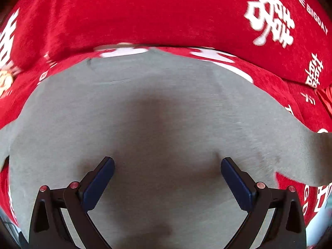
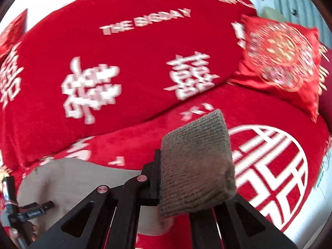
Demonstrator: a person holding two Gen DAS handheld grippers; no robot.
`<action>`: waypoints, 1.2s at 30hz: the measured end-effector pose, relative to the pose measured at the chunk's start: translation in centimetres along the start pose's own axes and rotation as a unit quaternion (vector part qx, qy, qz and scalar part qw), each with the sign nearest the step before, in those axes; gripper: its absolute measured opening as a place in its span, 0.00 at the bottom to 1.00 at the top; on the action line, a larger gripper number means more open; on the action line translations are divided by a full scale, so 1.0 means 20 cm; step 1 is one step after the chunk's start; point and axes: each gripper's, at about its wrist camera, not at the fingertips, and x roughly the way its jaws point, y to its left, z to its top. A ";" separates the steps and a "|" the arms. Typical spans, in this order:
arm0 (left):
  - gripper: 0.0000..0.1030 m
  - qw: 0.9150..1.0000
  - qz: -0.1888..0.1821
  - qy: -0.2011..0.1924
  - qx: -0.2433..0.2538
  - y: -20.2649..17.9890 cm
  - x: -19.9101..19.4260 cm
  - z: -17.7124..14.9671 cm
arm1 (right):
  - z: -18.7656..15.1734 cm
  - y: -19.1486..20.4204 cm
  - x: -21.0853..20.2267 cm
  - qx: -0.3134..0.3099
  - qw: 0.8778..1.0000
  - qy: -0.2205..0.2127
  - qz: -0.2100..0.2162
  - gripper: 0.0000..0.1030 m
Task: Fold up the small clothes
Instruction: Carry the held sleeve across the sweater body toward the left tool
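Note:
A grey garment [image 1: 166,103] lies spread flat on a red sofa seat [image 1: 290,95]. My left gripper [image 1: 167,172] hovers just above its near part, jaws open wide with nothing between the blue pads [image 1: 99,182]. In the right wrist view, my right gripper [image 2: 164,174] is shut on a ribbed grey edge of the garment [image 2: 197,166] and holds it lifted off the seat. That fold covers the right finger. The rest of the garment [image 2: 72,178] lies flat below to the left. The left gripper [image 2: 31,212] shows small at the lower left.
The sofa is covered in red cloth with white characters; its backrest [image 2: 124,62] rises behind the seat [image 2: 269,166]. A red embroidered cushion [image 2: 280,66] leans at the right end. A pale wall [image 2: 300,0] lies behind it.

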 end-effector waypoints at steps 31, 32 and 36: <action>1.00 0.994 -0.002 -0.033 -0.102 1.14 -0.19 -0.15 | -0.56 2.14 0.28 -0.210 0.970 0.087 0.088 0.04; 1.00 0.994 -0.002 -0.034 -0.105 1.16 -0.19 -0.15 | -0.59 2.17 0.30 -0.212 0.969 0.093 0.089 0.04; 1.00 0.991 -0.016 -0.033 -0.129 1.24 -0.18 -0.17 | -0.65 2.28 0.35 -0.222 0.965 0.105 0.095 0.04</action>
